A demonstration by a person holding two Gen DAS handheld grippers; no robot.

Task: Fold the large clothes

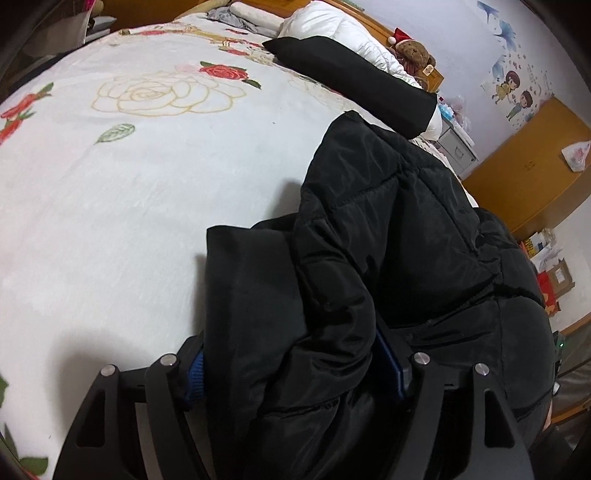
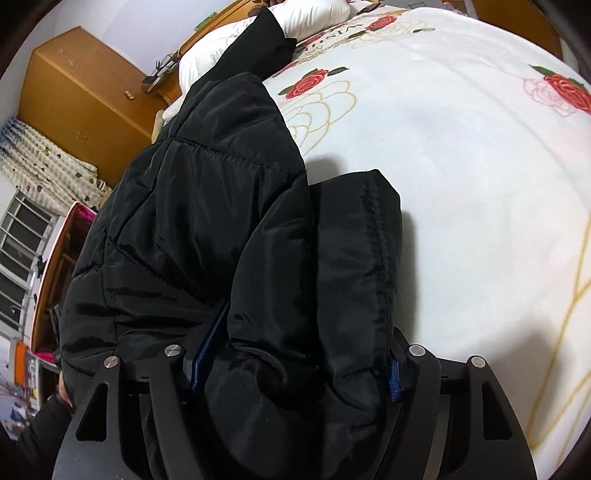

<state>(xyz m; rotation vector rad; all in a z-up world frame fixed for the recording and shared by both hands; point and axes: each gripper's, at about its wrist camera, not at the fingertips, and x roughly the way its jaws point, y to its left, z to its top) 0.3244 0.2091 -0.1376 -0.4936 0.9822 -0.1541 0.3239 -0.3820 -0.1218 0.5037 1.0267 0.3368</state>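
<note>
On the rose-print bedspread (image 1: 110,192), both tools, left (image 1: 291,373) and right (image 2: 295,363), stand wide, each clamped on bunched black jacket (image 1: 369,240).

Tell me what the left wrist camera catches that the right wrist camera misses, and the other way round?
Only the left wrist view shows the teddy bear in a Santa hat by the headboard and the cartoon wall stickers.

Only the right wrist view shows the barred window, the dotted curtain and a dark sleeve at the lower left.

Both show the black puffer jacket bunched between a claw's blue pads, left claw, right claw, lying on the rose-print bedspread, with a white pillow and an orange wardrobe beyond.
</note>
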